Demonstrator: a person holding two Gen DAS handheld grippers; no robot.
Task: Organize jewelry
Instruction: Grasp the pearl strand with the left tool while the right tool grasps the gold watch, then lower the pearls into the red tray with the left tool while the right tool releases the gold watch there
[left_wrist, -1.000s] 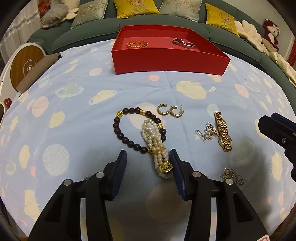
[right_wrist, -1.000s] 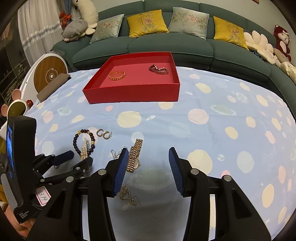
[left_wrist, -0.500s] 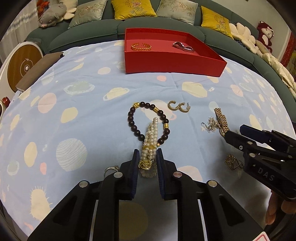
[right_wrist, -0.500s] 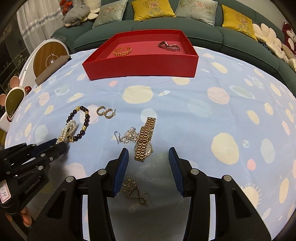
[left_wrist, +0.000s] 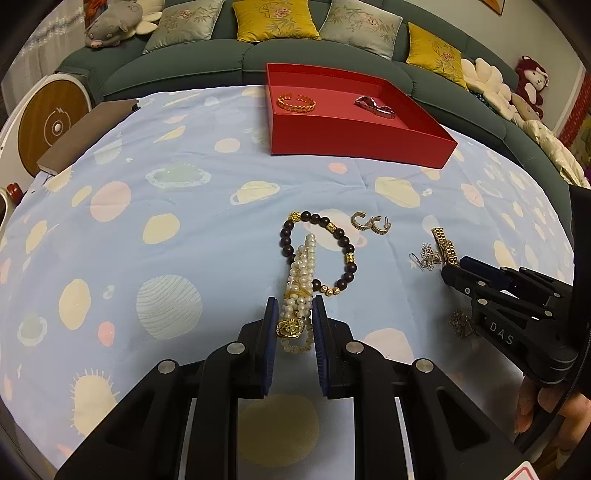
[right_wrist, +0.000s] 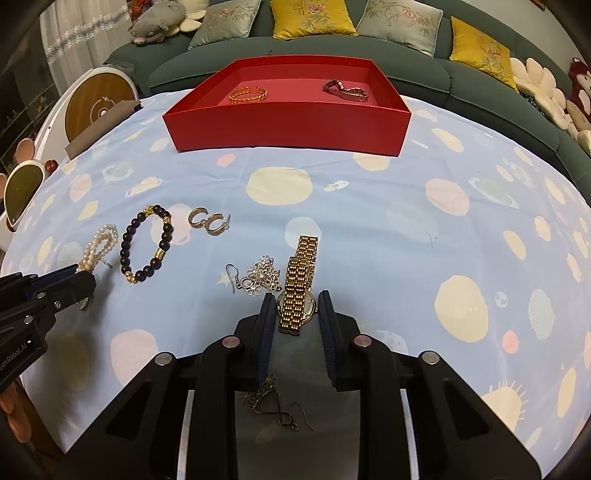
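Left gripper (left_wrist: 294, 328) clamped on the near end of the pearl bracelet (left_wrist: 300, 280), both pads pressed against the beads beside the gold flower clasp (left_wrist: 290, 328); rest of the pearl bracelet trailed forward over the tablecloth (left_wrist: 177, 236), laid across the near side of the dark bead bracelet (left_wrist: 320, 254). Right gripper (right_wrist: 297, 314) set down around the gold watch (right_wrist: 300, 286), jaws closing, watch case between the pads with the left pad at its edge; full contact on the right side could not be told. Gold band of the watch stretched away from the jaws, flat on the cloth. Silver flower earring (right_wrist: 258, 277) lay just left of the watch, touching or nearly touching the band. Second dangling earring (right_wrist: 275, 404) lay on the cloth under the right gripper. Pair of gold hoop earrings (right_wrist: 208, 221) rested beyond the dark bead bracelet. Red tray (right_wrist: 288, 125) stood at the far side of the cloth, well apart from the loose pieces, holding a gold bangle (right_wrist: 247, 94) on the left and a dark link bracelet (right_wrist: 345, 90) on the right.
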